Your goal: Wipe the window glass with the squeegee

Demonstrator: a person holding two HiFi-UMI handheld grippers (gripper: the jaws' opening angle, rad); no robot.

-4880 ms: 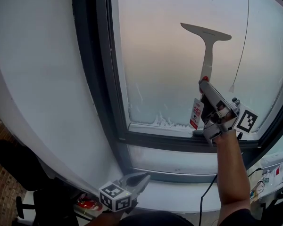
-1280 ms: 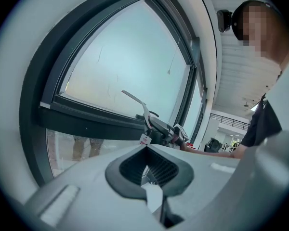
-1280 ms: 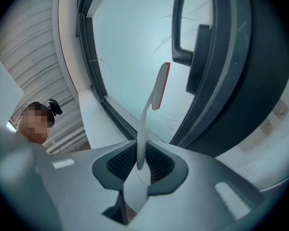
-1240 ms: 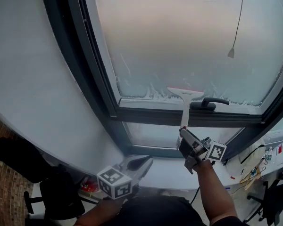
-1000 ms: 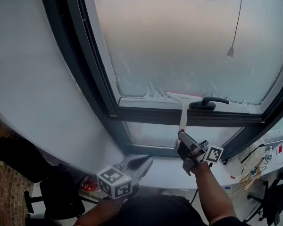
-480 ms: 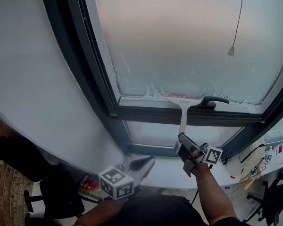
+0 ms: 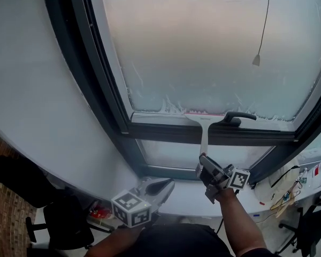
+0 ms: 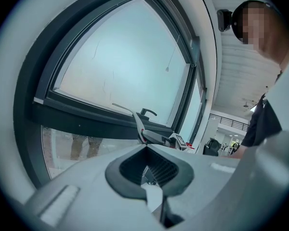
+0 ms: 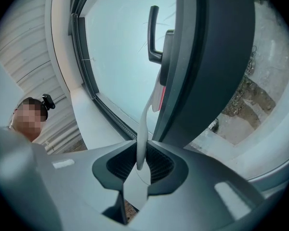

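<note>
1. White squeegee (image 7: 204, 135) pinched by its handle in the right hand-held gripper (image 7: 203, 161), blade at the lower edge of the window glass (image 7: 203, 52), beside the window handle (image 7: 236, 116)
2. Left hand-held gripper (image 7: 167, 182) hangs low, jaws pressed together, empty

You'll find nothing readable here. The cube (image 7: 131, 209) on your left gripper (image 7: 170, 182) and the one on your right gripper (image 7: 203, 162) bear only black-and-white square markers, and the red strip (image 9: 162, 93) on your squeegee (image 7: 204, 135) shows no legible print.
</note>
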